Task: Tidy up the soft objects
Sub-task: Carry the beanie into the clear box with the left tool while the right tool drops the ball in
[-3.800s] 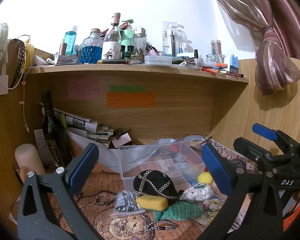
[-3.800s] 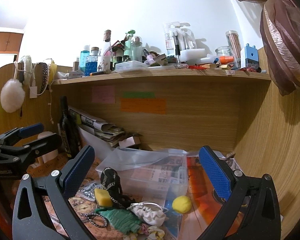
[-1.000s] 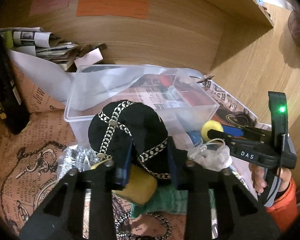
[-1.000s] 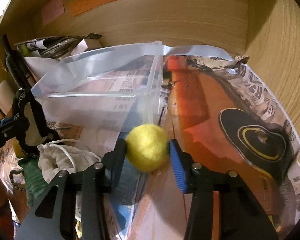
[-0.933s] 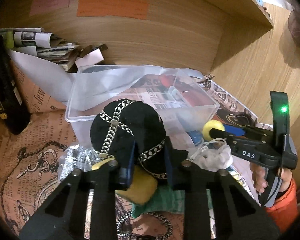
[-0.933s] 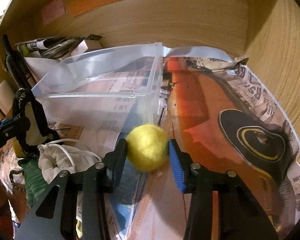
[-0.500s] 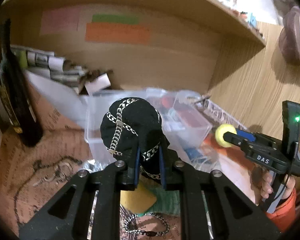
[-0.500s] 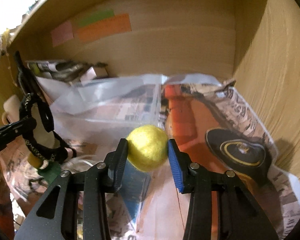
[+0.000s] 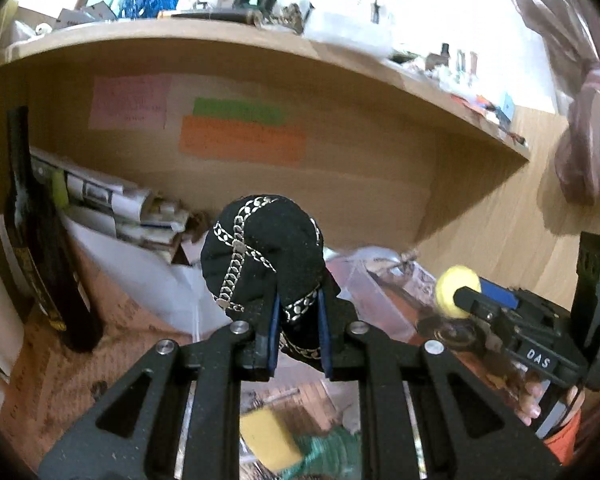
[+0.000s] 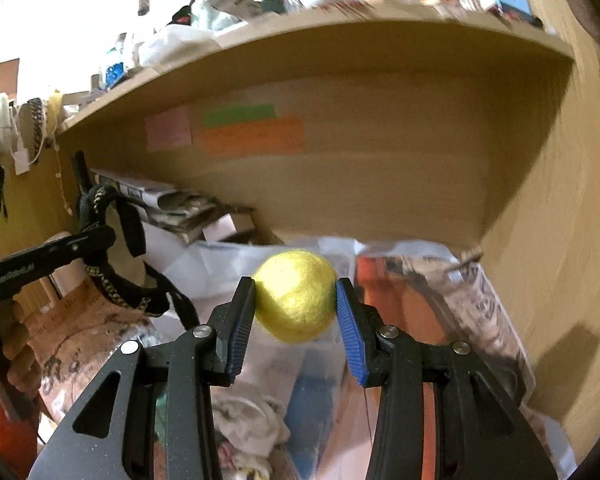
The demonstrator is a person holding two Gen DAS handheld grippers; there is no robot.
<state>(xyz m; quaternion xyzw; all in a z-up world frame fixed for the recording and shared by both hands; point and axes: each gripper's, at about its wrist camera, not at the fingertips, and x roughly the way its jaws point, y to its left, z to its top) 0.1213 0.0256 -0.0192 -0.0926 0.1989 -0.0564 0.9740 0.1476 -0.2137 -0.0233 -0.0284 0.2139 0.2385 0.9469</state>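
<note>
My left gripper point(image 9: 298, 332) is shut on a black pouch with silver chains point(image 9: 264, 256) and holds it in the air above the desk. The pouch also shows at the left of the right wrist view point(image 10: 116, 280). My right gripper point(image 10: 296, 320) is shut on a yellow felt ball point(image 10: 296, 296), lifted above the clear plastic box point(image 10: 228, 272). The ball shows in the left wrist view point(image 9: 456, 290) too. A yellow sponge point(image 9: 270, 436), a green knit piece point(image 9: 332, 452) and a white drawstring bag point(image 10: 248, 420) lie on the desk below.
A dark bottle point(image 9: 44, 264) stands at the left. Stacked newspapers point(image 9: 112, 204) lie against the back wall under a cluttered wooden shelf point(image 9: 260, 44). The wooden side wall point(image 10: 560, 220) is close on the right. Printed paper point(image 10: 440, 300) covers the desk.
Both grippers closed on their objects and rose. The pouch and the ball have lifted off the desk, and both views now tilt up toward the shelf.
</note>
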